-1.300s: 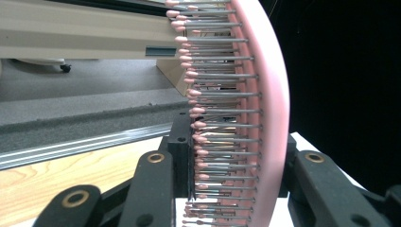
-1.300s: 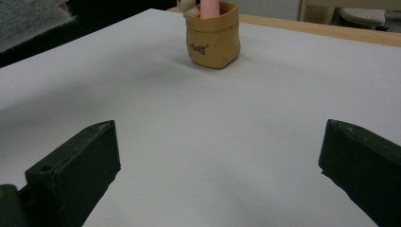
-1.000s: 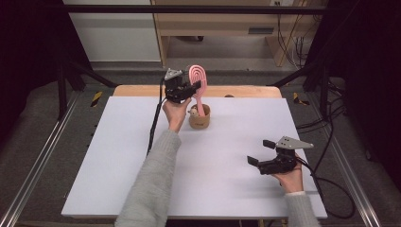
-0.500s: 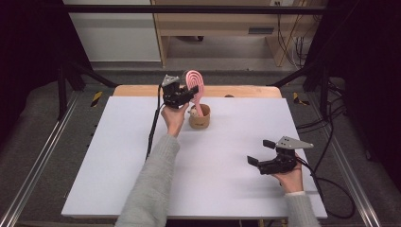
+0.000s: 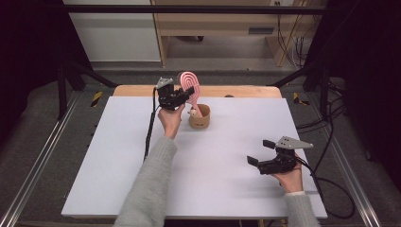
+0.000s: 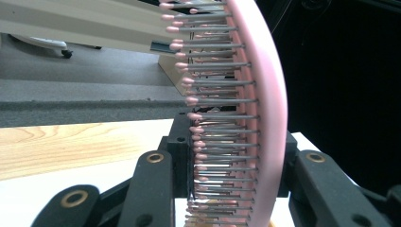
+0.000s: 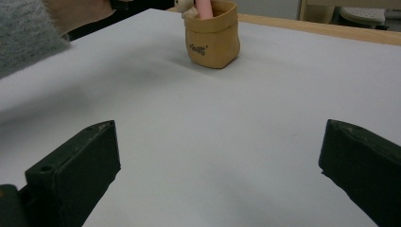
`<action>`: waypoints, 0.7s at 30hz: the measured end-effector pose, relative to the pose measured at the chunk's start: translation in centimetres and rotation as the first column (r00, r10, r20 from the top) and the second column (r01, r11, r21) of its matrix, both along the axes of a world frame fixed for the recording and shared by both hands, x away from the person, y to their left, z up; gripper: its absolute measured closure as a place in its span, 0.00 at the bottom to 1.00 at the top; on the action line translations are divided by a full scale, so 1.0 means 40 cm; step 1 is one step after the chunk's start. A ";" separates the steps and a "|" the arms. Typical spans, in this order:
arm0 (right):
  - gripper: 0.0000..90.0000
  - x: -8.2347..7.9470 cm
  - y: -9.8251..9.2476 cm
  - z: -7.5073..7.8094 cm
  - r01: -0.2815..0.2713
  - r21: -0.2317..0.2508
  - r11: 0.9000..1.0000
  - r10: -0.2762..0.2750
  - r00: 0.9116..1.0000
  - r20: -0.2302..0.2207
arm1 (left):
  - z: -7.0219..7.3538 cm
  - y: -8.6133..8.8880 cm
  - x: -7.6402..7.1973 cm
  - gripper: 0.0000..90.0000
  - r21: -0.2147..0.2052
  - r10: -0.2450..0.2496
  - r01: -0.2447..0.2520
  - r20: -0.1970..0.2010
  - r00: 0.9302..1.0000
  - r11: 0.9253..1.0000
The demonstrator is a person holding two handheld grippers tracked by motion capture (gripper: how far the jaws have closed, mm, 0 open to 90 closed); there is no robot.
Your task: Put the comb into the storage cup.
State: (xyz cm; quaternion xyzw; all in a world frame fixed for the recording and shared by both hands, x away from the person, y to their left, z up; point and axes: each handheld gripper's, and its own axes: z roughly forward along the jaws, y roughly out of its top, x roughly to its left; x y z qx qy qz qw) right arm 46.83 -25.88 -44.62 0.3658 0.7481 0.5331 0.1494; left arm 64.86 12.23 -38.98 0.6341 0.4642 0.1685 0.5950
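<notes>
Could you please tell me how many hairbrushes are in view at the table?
1: the pink hairbrush stands handle-down in the tan pouch at the table's far side, clamped in the left gripper.

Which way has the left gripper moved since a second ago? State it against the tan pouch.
Yes. The left gripper, shut on the pink hairbrush, has sunk toward the tan pouch, with the brush handle down inside it. The pouch stayed put.
</notes>
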 end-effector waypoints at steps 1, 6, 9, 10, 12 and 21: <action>0.00 0.000 0.000 0.000 0.000 0.000 1.000 0.000 1.000 0.000 | -0.001 0.006 -0.001 0.69 -0.001 0.004 -0.004 -0.005 1.000 1.000; 0.00 0.000 0.000 0.000 0.001 0.000 1.000 -0.001 1.000 0.000 | -0.002 0.017 -0.005 0.68 0.014 0.006 -0.006 -0.007 1.000 1.000; 0.00 0.001 0.002 -0.001 0.001 0.001 1.000 -0.001 1.000 -0.001 | -0.004 0.024 -0.007 0.68 0.013 0.008 -0.008 -0.010 1.000 1.000; 0.00 0.001 0.002 -0.001 0.001 -0.001 1.000 -0.001 1.000 -0.001 | -0.005 0.027 -0.007 0.68 0.012 0.010 -0.010 -0.010 1.000 1.000; 0.00 0.001 0.003 -0.002 0.000 -0.002 1.000 0.000 1.000 -0.003 | -0.006 0.030 -0.008 0.68 0.014 0.013 -0.013 -0.013 1.000 1.000; 0.00 0.001 0.004 -0.001 0.002 -0.003 1.000 -0.002 1.000 -0.003 | -0.006 0.040 -0.014 0.65 0.043 0.020 -0.020 -0.011 1.000 0.999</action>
